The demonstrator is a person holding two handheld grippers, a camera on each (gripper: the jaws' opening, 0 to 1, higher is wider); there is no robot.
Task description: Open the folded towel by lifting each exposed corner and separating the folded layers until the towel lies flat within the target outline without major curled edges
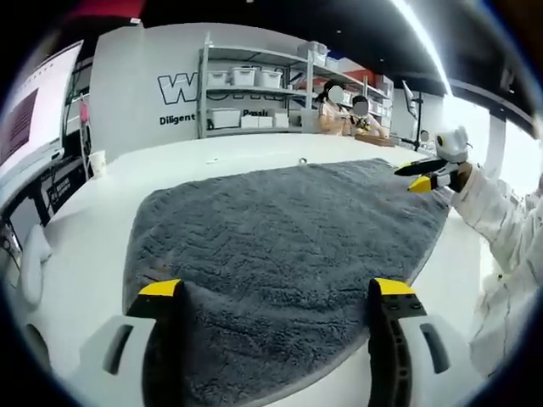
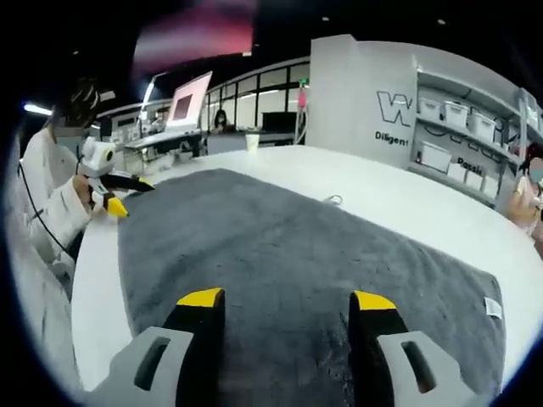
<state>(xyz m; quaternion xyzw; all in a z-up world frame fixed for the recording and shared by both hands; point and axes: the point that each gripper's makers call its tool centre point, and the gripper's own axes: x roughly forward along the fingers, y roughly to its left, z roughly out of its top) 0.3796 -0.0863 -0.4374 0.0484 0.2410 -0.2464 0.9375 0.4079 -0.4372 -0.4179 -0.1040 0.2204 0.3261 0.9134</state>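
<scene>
Now a grey towel (image 1: 288, 246) lies spread on a white table (image 1: 93, 229).
Left gripper (image 1: 280, 292) and right gripper (image 2: 287, 298) hover over it — jaws wide apart, holding nothing — shelves (image 1: 254, 85) of bins behind.

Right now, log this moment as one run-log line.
towel: grey, spread on white table | left gripper: open over towel edge | right gripper: open over towel | phase: flattening

Right tongs (image 2: 287, 298) agape over grey towel (image 2: 297, 254) spread on white table (image 2: 399, 199)
</scene>
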